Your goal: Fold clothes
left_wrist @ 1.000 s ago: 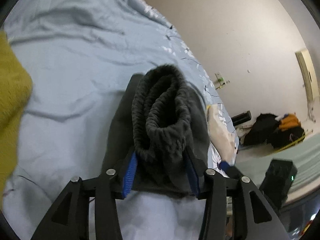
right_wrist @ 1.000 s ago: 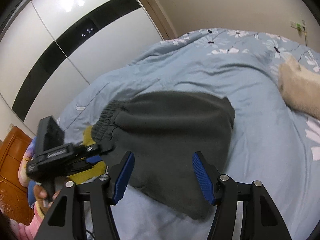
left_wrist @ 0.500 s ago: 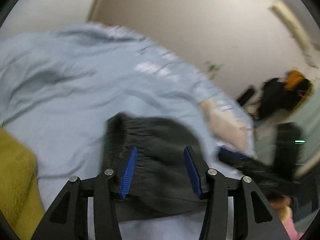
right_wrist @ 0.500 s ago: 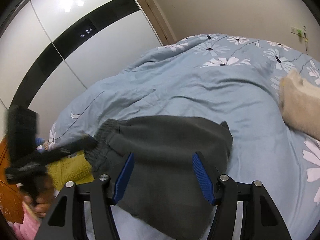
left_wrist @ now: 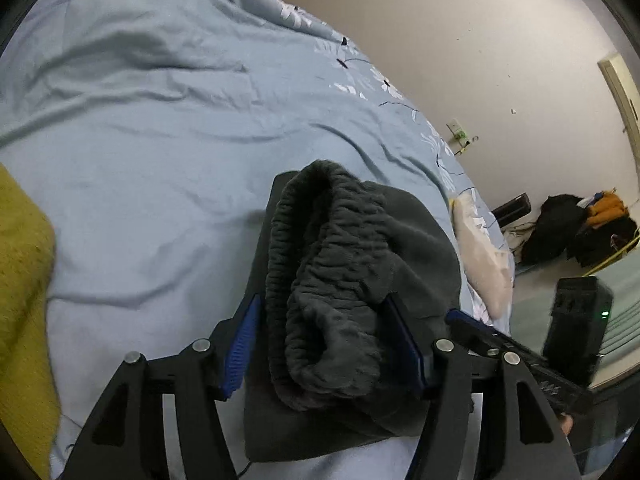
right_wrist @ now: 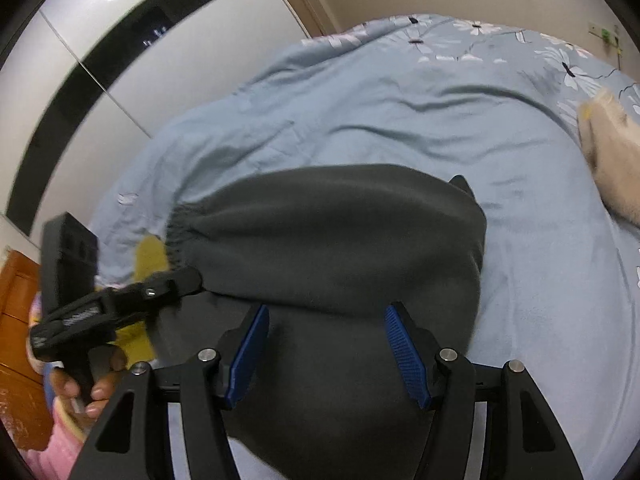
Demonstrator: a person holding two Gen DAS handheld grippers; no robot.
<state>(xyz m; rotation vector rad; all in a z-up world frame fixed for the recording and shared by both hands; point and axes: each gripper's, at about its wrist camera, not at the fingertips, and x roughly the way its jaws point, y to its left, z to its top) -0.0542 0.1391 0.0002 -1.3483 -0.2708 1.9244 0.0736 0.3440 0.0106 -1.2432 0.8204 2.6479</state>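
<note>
Dark grey fleece trousers (right_wrist: 328,240) lie folded on the blue duvet (right_wrist: 400,120). In the left wrist view the gathered waistband (left_wrist: 328,264) is bunched up between the wide-apart fingers of my left gripper (left_wrist: 322,340); the right pad touches the fabric. In the right wrist view that left gripper (right_wrist: 188,280) sits at the waistband end of the garment, held by a hand (right_wrist: 100,384). My right gripper (right_wrist: 324,340) hovers low over the near part of the trousers, open, with only flat fabric under it. Its tip (left_wrist: 460,316) shows at the garment's right side.
A yellow garment (left_wrist: 20,280) lies to the left of the trousers and a cream one (left_wrist: 484,264) to the right at the bed's edge. Bags (left_wrist: 576,232) sit on the floor by the wall. A wardrobe (right_wrist: 120,40) stands beyond the bed.
The left gripper swung up and away, then came back, and the waistband is bunched between its fingers again. The right gripper has moved in lower over the trousers.
</note>
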